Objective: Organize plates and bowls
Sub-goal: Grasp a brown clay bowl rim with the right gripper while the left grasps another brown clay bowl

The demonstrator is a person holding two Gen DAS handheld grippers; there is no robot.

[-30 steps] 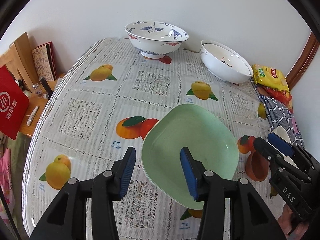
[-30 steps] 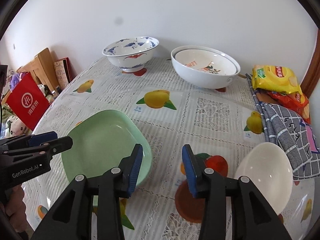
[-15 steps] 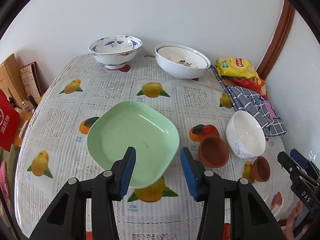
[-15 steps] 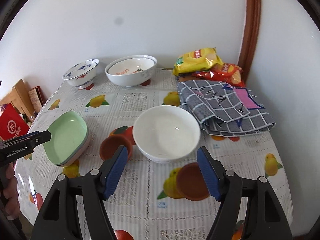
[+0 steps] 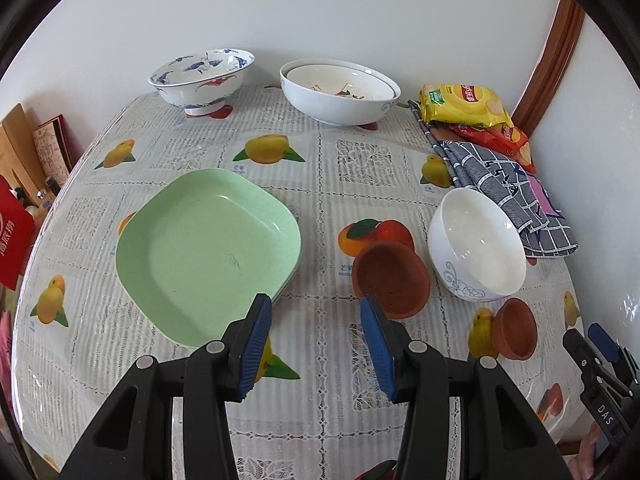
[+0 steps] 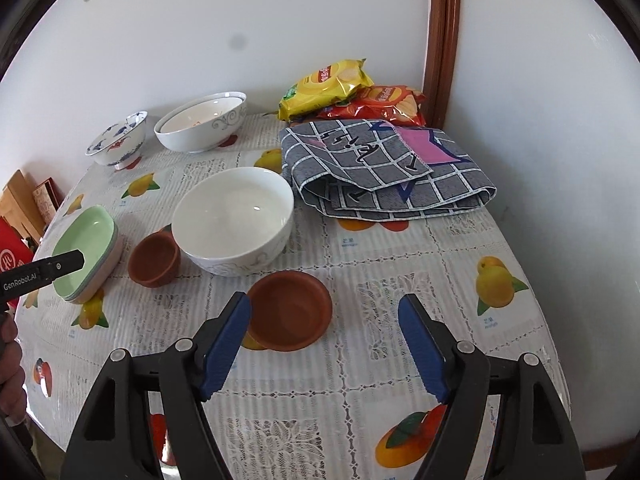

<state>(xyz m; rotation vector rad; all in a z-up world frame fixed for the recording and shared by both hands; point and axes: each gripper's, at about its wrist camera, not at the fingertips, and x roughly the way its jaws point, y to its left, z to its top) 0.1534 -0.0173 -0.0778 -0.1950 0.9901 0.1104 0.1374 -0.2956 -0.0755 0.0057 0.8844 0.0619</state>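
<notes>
A stack of green square plates (image 5: 208, 252) (image 6: 86, 252) lies on the table's left. A deeper brown clay bowl (image 5: 390, 280) (image 6: 154, 260) sits beside a white bowl (image 5: 478, 244) (image 6: 234, 220). A small brown clay dish (image 5: 514, 334) (image 6: 290, 310) lies nearer the front. At the back stand a blue-patterned bowl (image 5: 202, 76) (image 6: 116, 144) and nested large white bowls (image 5: 340, 92) (image 6: 200, 126). My left gripper (image 5: 316, 350) is open and empty, just in front of the plates. My right gripper (image 6: 324, 348) is open wide and empty, just in front of the clay dish.
A folded grey checked cloth (image 6: 384, 168) (image 5: 508, 184) and snack bags (image 6: 328, 86) (image 5: 464, 106) lie at the back right by the wall. The fruit-print tablecloth (image 6: 400, 280) covers the table. A red bag (image 5: 12, 236) and books (image 5: 48, 152) stand left of the table.
Both grippers have drawn back from the green plates. The right gripper swung right to face the clay dish and opened wider. The left gripper stayed open.
</notes>
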